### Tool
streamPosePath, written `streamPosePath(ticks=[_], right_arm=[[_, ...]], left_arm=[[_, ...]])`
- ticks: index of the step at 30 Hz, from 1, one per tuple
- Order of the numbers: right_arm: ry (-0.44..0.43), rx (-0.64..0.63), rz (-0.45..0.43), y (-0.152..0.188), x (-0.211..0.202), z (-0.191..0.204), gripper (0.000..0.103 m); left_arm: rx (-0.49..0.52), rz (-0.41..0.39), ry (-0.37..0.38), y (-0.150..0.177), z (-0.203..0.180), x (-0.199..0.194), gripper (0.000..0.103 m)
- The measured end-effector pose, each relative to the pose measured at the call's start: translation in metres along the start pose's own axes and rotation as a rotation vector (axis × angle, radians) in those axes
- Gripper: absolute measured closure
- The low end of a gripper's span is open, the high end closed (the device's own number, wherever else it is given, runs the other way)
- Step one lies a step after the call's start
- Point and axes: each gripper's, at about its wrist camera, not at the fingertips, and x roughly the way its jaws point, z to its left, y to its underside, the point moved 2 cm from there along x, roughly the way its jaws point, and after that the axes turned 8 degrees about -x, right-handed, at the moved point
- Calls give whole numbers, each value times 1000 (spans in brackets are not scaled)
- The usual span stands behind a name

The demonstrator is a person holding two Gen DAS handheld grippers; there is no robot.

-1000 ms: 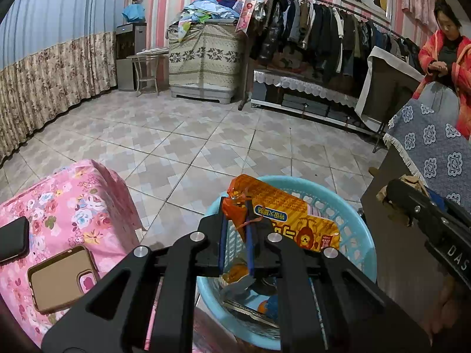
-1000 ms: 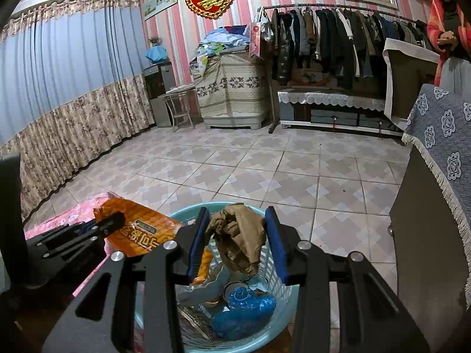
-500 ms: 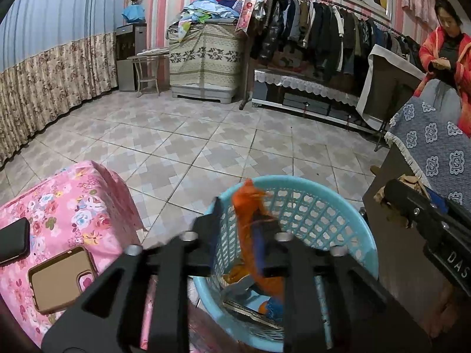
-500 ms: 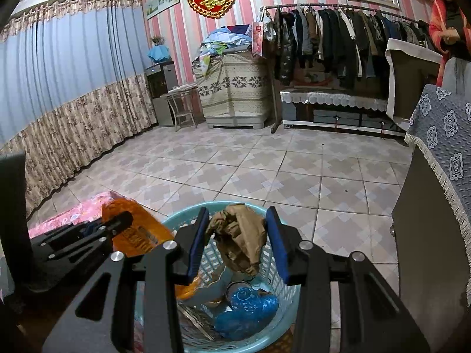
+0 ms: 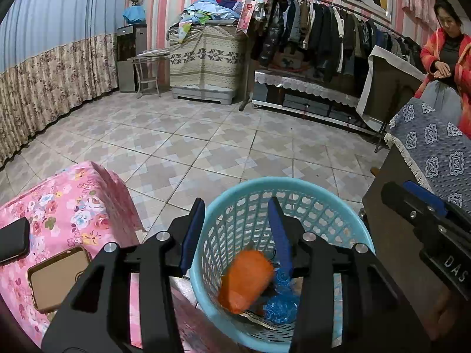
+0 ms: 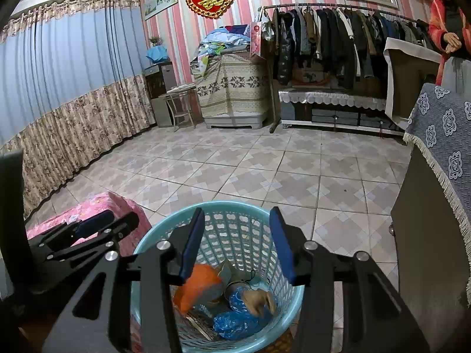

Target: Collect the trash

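Both claws just let go over the round light-blue plastic lattice basket [image 5: 294, 194].

Left claw [image 5: 235, 220]: jaws have just been opening, now moderately wide, nothing between the blue pads. The orange crinkly snack wrapper [image 5: 245, 282] is inside the basket, below and slightly ahead of the claw, blurred. It lies on top of a crumpled blue plastic bag [image 5: 279, 306].

Right claw [image 6: 235, 229]: jaws also just opened a bit further, moderately wide, empty. The brown crumpled wad [image 6: 259, 298] sits in the basket bottom on the blue bag, to the right of the wrapper as the right wrist camera shows it.

Pose: both claws point forward and down at a moderate slope, side by side above the near rim, the left one over the edge of the pink floral cloth-covered table [image 5: 59, 200].

Key relation for the next move: all visible trash lies straight below the claws, inside the basket, so nothing is left to grasp here. My read: this drop is done; both hands need to pull back and find the next piece. On the table by the left claw I see only a gold-cased phone [image 5: 56, 276] and a black phone [image 5: 13, 242], not trash.
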Motion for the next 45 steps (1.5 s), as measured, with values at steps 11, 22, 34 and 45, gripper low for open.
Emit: streamPosePath(ticks=[11,22,34,45], right_arm=[[24,5,-8,-2,-3,-1,45],[111,17,-45,-16,-27,5,21],[-275,-122,-97,26,-93,168,11],[-506,-469,-183,144,-185,289,10]], left_arm=[[-6,-6,-8,0,2,-3,50],[-19,-92,-92,-8,45,-57,6],[-54,-227,-397,61,196,-257,5],[-259,-329,-663,214,286,-403,5]])
